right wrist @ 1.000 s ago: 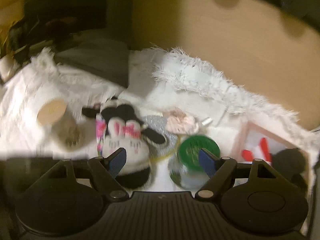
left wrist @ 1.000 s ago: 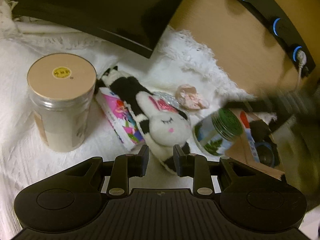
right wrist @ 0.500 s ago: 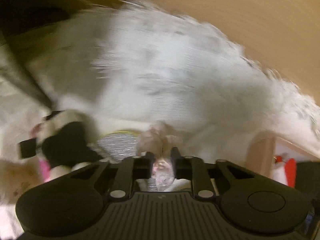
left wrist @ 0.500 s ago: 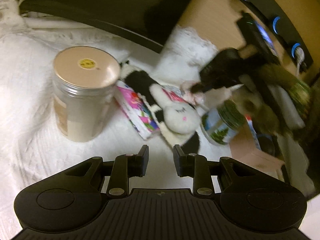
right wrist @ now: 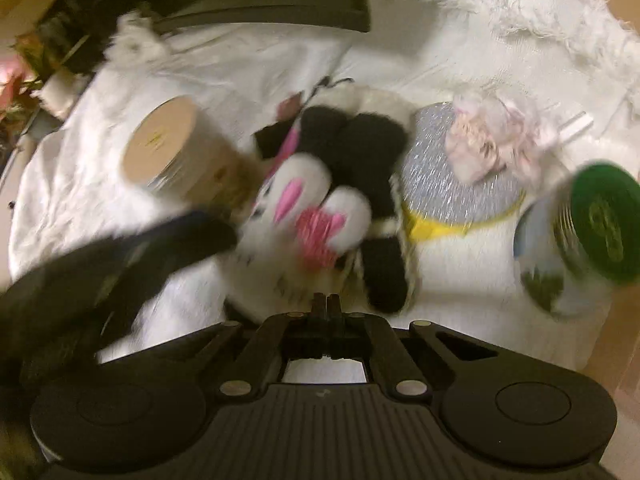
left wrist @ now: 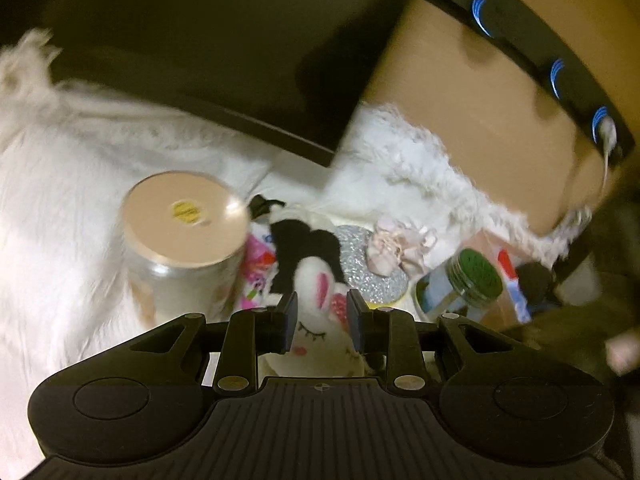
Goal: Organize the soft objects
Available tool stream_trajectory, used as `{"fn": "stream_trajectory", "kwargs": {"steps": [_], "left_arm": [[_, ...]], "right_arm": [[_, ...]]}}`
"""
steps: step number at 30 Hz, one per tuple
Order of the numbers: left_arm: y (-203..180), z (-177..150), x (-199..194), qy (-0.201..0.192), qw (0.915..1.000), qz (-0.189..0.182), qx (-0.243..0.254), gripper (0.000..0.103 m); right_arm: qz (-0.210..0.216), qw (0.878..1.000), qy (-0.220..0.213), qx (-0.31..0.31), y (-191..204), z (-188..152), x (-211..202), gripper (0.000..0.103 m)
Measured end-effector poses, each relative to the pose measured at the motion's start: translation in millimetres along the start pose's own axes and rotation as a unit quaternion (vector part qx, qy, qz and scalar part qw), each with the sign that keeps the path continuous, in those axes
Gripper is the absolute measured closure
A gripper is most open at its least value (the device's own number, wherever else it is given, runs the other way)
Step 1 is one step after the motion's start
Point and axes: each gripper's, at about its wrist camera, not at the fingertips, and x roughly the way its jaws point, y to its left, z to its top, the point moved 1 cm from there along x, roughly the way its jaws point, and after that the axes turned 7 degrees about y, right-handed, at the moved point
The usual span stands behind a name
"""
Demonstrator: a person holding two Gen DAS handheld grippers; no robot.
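A black and white bunny plush point(left wrist: 320, 312) lies on the white blanket point(left wrist: 60, 208). It also shows in the right wrist view point(right wrist: 312, 200). My left gripper point(left wrist: 318, 320) straddles the bunny's head, jaws partly open on either side of it. A pink fabric flower point(left wrist: 394, 246) rests on a silver glitter disc point(left wrist: 360, 272); the flower point(right wrist: 492, 140) and disc point(right wrist: 448, 184) also show in the right wrist view. My right gripper point(right wrist: 326, 310) is shut and empty, low beside the plush.
A tall jar with a tan lid point(left wrist: 182, 236) stands left of the plush. A green-lidded jar point(left wrist: 460, 288) lies on its side to the right, beside a cardboard box point(left wrist: 508, 280). A dark panel point(left wrist: 200, 60) and a wooden board point(left wrist: 480, 100) rise behind.
My left gripper has moved forward onto the bunny's head. My right gripper has left the pink flower on the disc, pulled back and shut fully.
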Motion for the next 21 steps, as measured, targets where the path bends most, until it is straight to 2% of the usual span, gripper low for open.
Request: {"fn": "stream_trajectory", "kwargs": {"steps": [3,6,8,10,11,12,14,16,17,19,21], "left_arm": [[-20.5,3.2,22.0,0.019,0.9967,0.037,0.07,0.073],[-33.3,6.4,42.3,0.018,0.9901,0.08,0.114,0.073],[-38.2,8.6,56.5,0.025,0.9848,0.103,0.137,0.071],[-42.0,9.8,68.6,0.037,0.9773,0.129,0.164,0.063],[-44.7,10.3,74.3,0.043,0.974,0.136,0.176,0.062],[-45.1,9.0,77.4,0.049,0.972,0.136,0.185,0.061],[-45.8,4.1,84.2,0.05,0.9678,0.139,0.203,0.061],[-47.5,-0.3,86.8,0.046,0.9666,0.14,0.209,0.061],[-46.3,-0.4,87.0,0.049,0.9697,0.132,0.2,0.06],[-44.4,0.7,89.8,0.064,0.9737,0.118,0.184,0.048],[-47.4,-1.9,94.8,0.067,0.9697,0.124,0.199,0.044]], "right_arm": [[-0.031,0.998,-0.045,-0.02,0.2,-33.0,-23.5,0.102],[-0.064,0.995,-0.078,-0.023,-10.3,-62.1,-44.6,0.102],[-0.08,0.992,-0.091,-0.022,-19.4,-68.1,-51.2,0.102],[-0.097,0.99,-0.103,-0.016,-28.6,-76.4,-51.9,0.097],[-0.104,0.989,-0.107,-0.012,-30.6,-80.9,-53.5,0.087],[-0.107,0.988,-0.11,-0.008,-33.5,-84.8,-56.4,0.07],[-0.108,0.987,-0.123,0.0,-35.3,-88.7,-60.9,0.048],[-0.112,0.984,-0.14,0.005,-32.8,-92.1,-64.2,0.045],[-0.115,0.983,-0.144,0.006,-34.2,-93.6,-67.0,0.045],[-0.116,0.982,-0.147,0.012,-36.1,-96.1,-68.8,0.044],[-0.112,0.983,-0.147,0.021,-39.6,-97.0,-65.5,0.044]]}}
